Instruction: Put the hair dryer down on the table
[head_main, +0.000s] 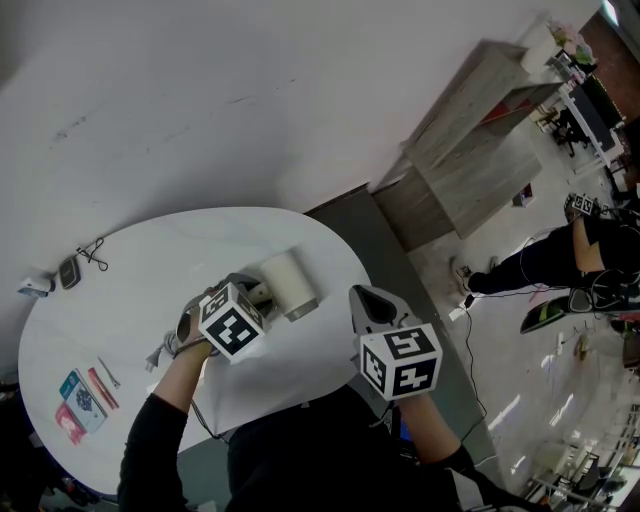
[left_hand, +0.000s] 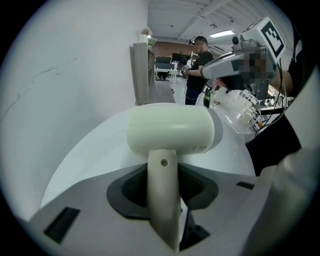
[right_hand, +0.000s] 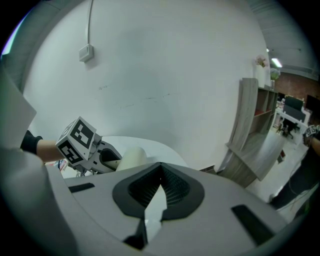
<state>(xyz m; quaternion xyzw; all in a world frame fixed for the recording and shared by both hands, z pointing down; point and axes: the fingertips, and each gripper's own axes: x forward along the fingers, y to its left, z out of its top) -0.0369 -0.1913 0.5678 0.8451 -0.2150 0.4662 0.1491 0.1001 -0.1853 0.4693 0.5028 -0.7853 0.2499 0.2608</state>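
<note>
Left gripper view shows the left tool (left_hand: 162, 186) clamped on the handle of the hair dryer (left_hand: 170, 131), with its jaws standing rather wide around it. The dryer is over the round white counter (head_main: 150, 260), inside the counter's edge on the person's side; whether it already touches the counter I cannot tell. I think the barrel should be lowered until it lies flat on the counter, and only then should the jaws let go. The right tool (head_main: 368, 300) is closed and empty, beside the counter's edge. The dryer is cream-coloured, with a short thick barrel and a smooth handle bearing one screw.
</note>
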